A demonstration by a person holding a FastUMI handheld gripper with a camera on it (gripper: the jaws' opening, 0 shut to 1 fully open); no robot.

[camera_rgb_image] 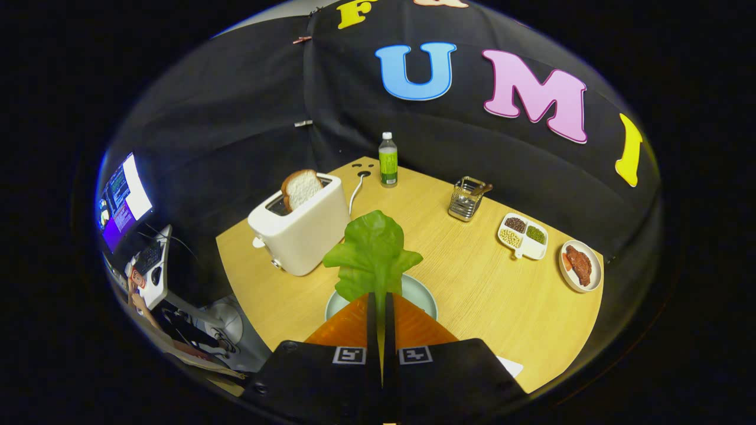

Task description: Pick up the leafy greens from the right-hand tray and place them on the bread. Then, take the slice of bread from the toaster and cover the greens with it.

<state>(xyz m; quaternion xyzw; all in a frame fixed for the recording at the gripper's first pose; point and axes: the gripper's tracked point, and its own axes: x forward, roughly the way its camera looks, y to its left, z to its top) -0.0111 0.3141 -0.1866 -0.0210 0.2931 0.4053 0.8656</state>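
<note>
My gripper (381, 300) is shut on the leafy greens (373, 254), a bright green lettuce leaf that stands up from between the orange fingers (348, 324). Below the leaf and fingers lies a pale grey-green plate (426, 298); what is on it is hidden by the fingers and leaf. Beyond the leaf to the left stands a white toaster (301, 227) with a slice of bread (301, 188) sticking out of its slot.
On the wooden table (472, 283) beyond the fingers stand a green-labelled bottle (388, 160), a metal holder (466, 199), a divided dish of beans (523, 235) and a plate with meat (580, 265). A person sits at a desk with a screen (124, 198) to the left.
</note>
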